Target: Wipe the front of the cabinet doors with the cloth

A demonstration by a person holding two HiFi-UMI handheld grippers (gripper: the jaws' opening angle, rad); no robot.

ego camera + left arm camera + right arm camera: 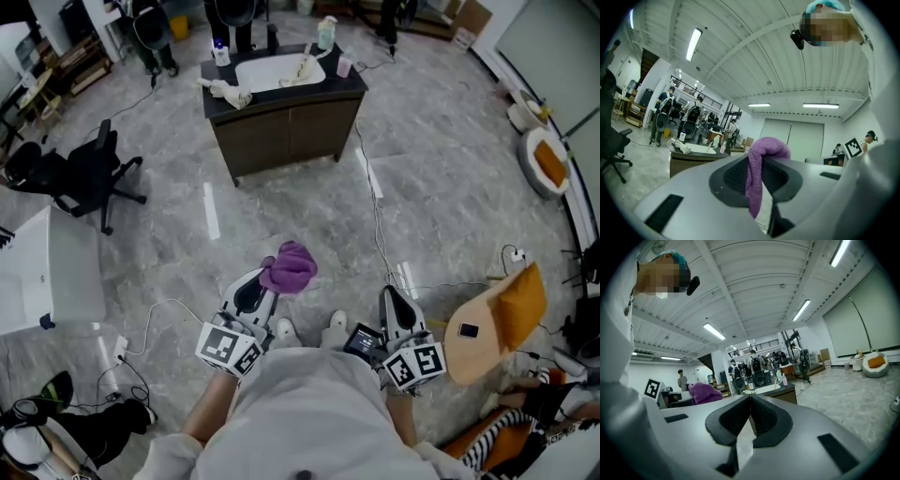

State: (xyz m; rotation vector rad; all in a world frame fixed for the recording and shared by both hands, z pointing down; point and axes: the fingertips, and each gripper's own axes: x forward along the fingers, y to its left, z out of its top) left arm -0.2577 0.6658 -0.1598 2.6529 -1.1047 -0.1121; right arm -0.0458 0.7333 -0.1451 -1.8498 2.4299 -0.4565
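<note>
While aloft, cloth [289, 267] between jaws, left gripper [264, 285].

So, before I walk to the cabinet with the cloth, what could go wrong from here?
A cable lies on the floor between the person and the cabinet; it may catch a foot. The left gripper pinches only a narrow fold of the purple cloth, with the rest bunched above the jaws, so it might slip out when pressed on the doors.
</note>
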